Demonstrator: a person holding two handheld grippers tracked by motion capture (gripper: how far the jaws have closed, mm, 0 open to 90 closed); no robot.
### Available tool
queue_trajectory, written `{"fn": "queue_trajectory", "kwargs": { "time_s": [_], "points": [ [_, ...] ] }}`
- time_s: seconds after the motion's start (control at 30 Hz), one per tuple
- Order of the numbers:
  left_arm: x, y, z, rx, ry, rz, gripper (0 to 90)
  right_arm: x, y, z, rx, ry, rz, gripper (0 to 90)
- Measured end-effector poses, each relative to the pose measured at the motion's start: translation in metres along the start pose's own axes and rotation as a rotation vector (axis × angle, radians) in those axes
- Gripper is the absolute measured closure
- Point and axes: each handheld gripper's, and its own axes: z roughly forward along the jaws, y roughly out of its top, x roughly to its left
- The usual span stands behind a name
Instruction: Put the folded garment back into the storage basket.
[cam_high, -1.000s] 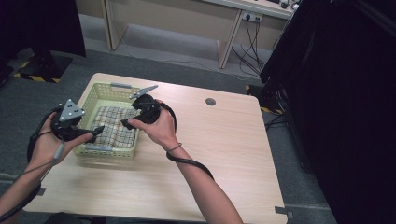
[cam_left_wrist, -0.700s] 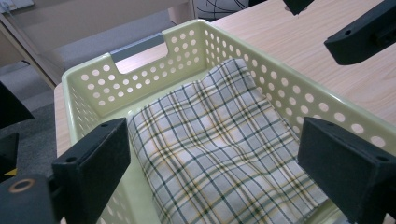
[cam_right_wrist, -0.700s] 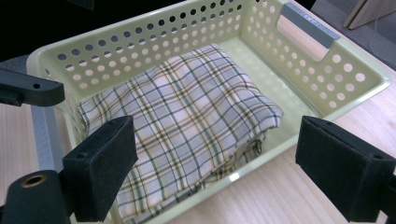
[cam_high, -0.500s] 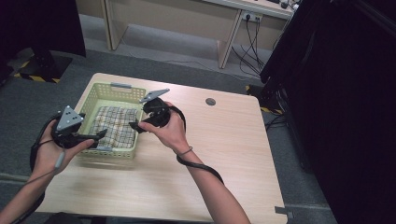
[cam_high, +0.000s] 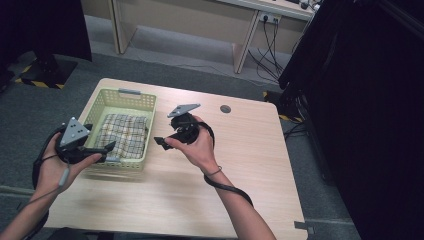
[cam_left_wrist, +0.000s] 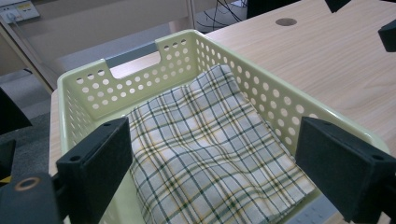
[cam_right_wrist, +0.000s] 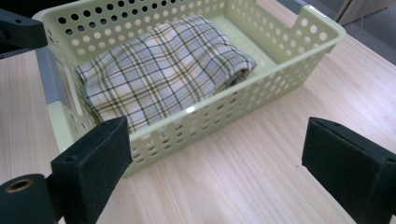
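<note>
A pale green perforated basket stands on the left part of the table with a folded plaid cloth lying in it. My left gripper hovers at the basket's near left corner, open, its jaws wide above the cloth and the rim. My right gripper is just right of the basket, pointing at its side wall. Its jaws have just been opening and stand open with nothing between them. The cloth lies apart from both grippers.
The wooden table has a round cable hole near its far edge. A desk with hanging cables stands behind, and a dark curtain hangs at the right. Grey floor surrounds the table.
My right gripper has moved right, from over the basket to the table beside its right wall. The left gripper has barely shifted. The cloth stays in the basket.
</note>
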Motion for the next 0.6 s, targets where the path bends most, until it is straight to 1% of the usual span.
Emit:
{"fn": "queue_trajectory", "kwargs": {
  "time_s": [0.07,0.17,0.2,0.23,0.37,0.43,0.47,0.6],
  "points": [
    [-0.002,-0.001,-0.001,-0.002,-0.002,0.002,10.6,-0.001,-0.003,-0.002,-0.001,-0.002,0.003,9.0],
    [-0.006,-0.003,-0.001,-0.009,-0.005,-0.001,10.7,-0.002,-0.012,-0.009,-0.002,-0.007,0.006,9.5],
    [-0.006,-0.003,-0.001,-0.009,-0.005,-0.001,10.8,-0.002,-0.012,-0.009,-0.002,-0.007,0.006,9.5],
    [-0.007,-0.003,-0.002,-0.013,-0.006,0.0,10.8,-0.002,-0.017,-0.012,-0.003,-0.01,0.01,9.6],
    [-0.011,-0.005,-0.004,-0.036,-0.013,-0.01,11.1,-0.004,-0.025,-0.017,-0.005,-0.01,0.025,9.4],
    [-0.012,-0.005,-0.004,-0.04,-0.016,-0.011,11.2,-0.005,-0.03,-0.02,-0.007,-0.013,0.032,9.4],
    [-0.014,-0.006,-0.006,-0.051,-0.021,-0.016,11.4,-0.005,-0.032,-0.021,-0.01,-0.014,0.034,9.4],
    [-0.016,-0.009,-0.008,-0.058,-0.026,-0.019,11.5,-0.006,-0.04,-0.027,-0.013,-0.021,0.043,9.3]
  ]
}}
